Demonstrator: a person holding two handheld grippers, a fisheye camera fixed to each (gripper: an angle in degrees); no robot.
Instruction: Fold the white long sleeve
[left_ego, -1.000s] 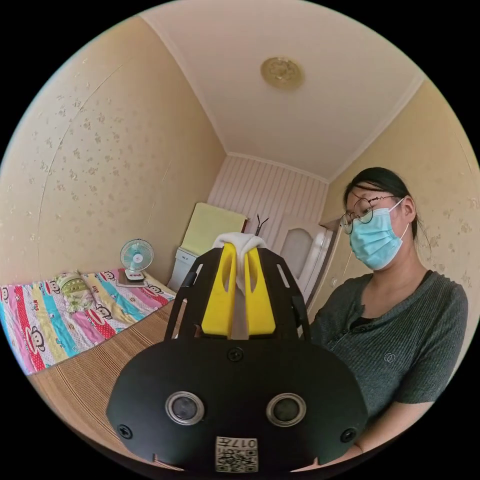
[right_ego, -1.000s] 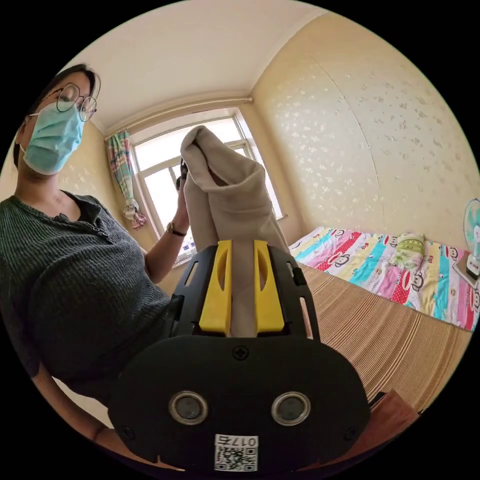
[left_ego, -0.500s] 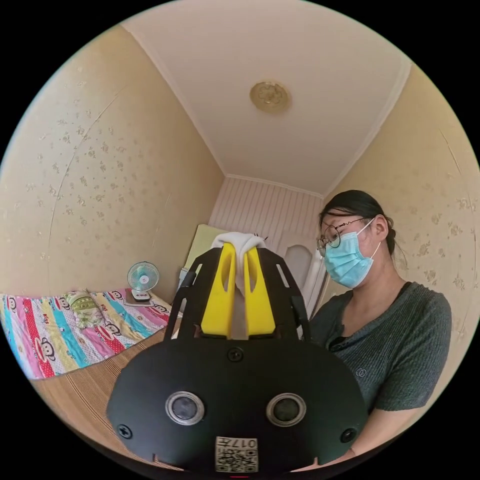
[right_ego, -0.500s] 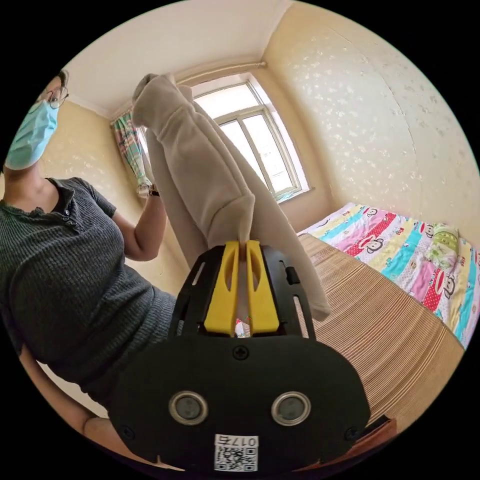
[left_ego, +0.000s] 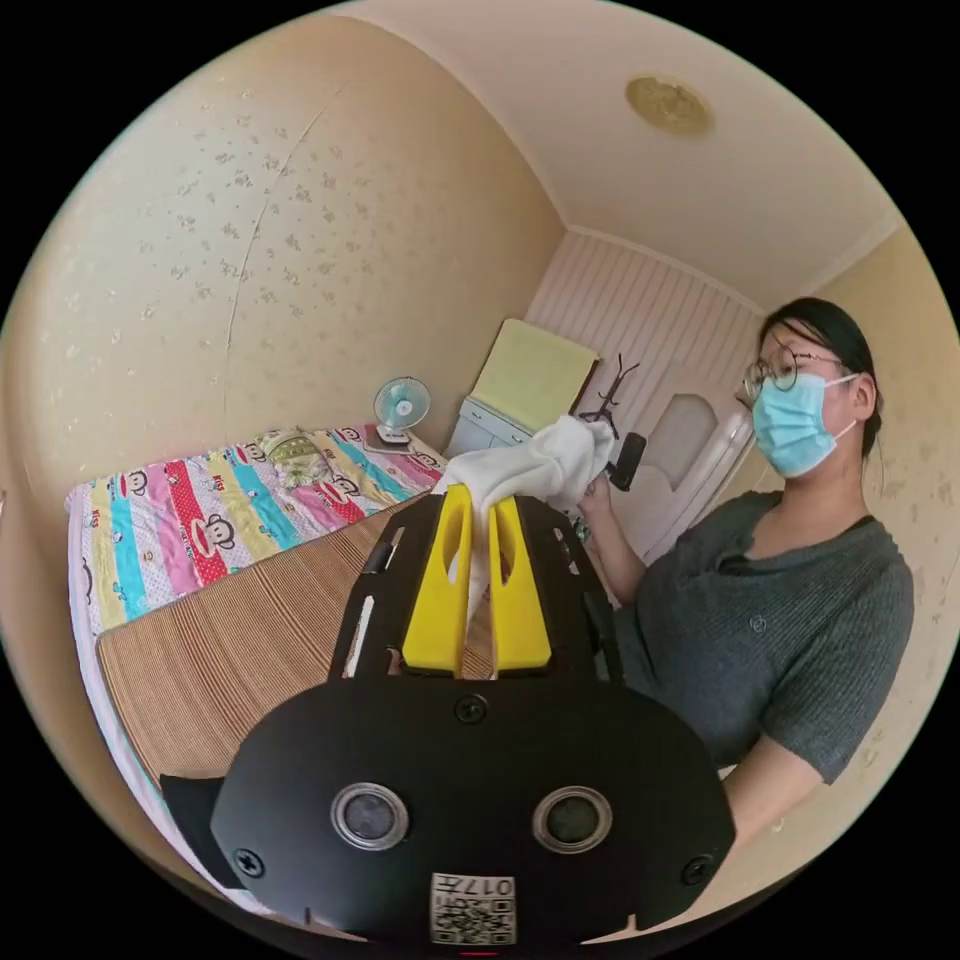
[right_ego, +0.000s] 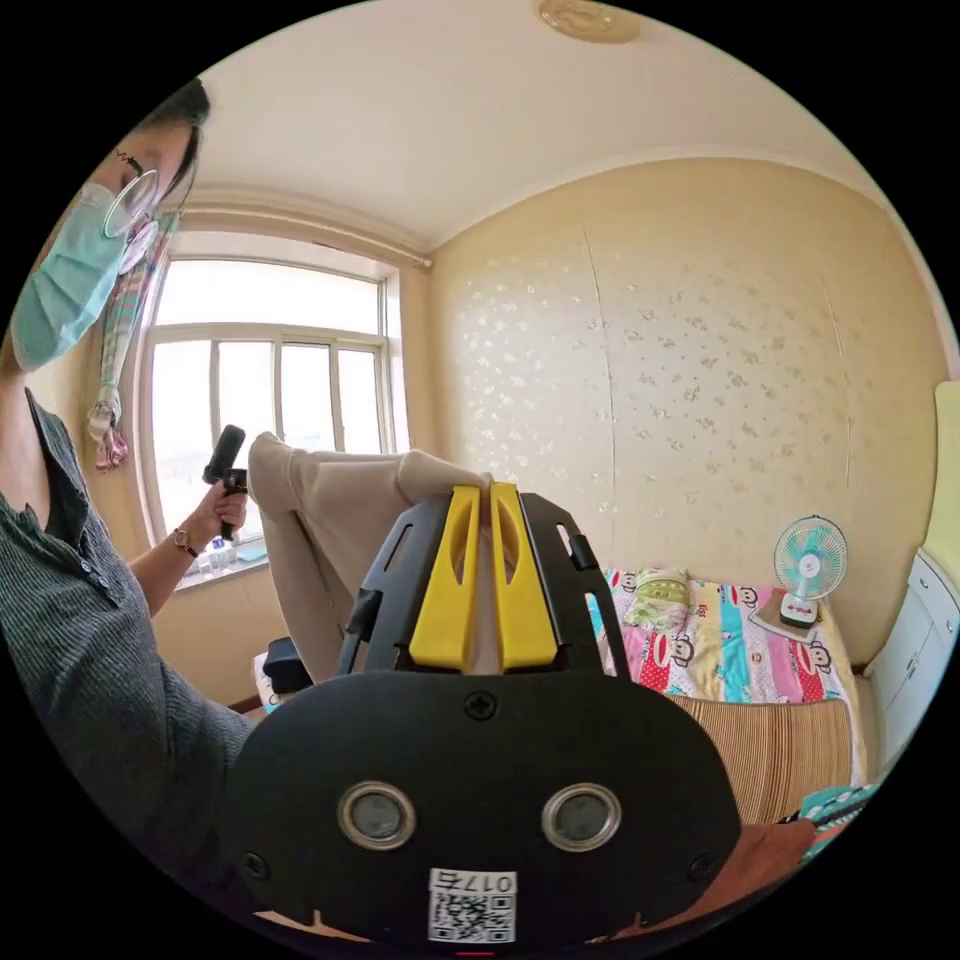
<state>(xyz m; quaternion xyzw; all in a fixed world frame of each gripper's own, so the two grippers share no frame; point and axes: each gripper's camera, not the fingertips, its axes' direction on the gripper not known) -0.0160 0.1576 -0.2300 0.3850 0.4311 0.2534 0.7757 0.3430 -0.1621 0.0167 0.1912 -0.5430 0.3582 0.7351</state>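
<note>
The white long sleeve (left_ego: 540, 470) is held up in the air between both grippers, clear of the bed. In the left gripper view the left gripper (left_ego: 478, 500) is seen with its yellow jaws pinched on a bunched edge of the cloth, which runs away from the jaws toward the person's far hand (left_ego: 598, 492); that hand grips a black handle. In the right gripper view the right gripper (right_ego: 482, 497) is seen with its jaws pressed together on another edge of the garment (right_ego: 330, 520), and the cloth hangs in a fold stretching toward the person's other hand (right_ego: 215, 500), which is raised before the window (right_ego: 270, 400).

The bed is covered by a striped woven mat (left_ego: 250, 630), and a bright cartoon-print sheet (left_ego: 200, 510) lies across its far end against the wall. A small green patterned pillow (left_ego: 290, 447) rests on that sheet, and a small table fan (left_ego: 400, 405) stands just beyond it. The walls (left_ego: 250, 250) are papered in pale yellow with a small floral speckle, and a round ceiling fitting (left_ego: 668, 103) is set in the white ceiling. A white cabinet (left_ego: 485, 428) with a yellow-green panel above it stands in the corner beside a striped wall, a coat stand (left_ego: 608, 395) and a white door (left_ego: 690, 470). A patterned curtain (right_ego: 115, 360) is drawn to the side of the window. The person (left_ego: 770, 640), in a grey knitted top, stands close beside the bed.
</note>
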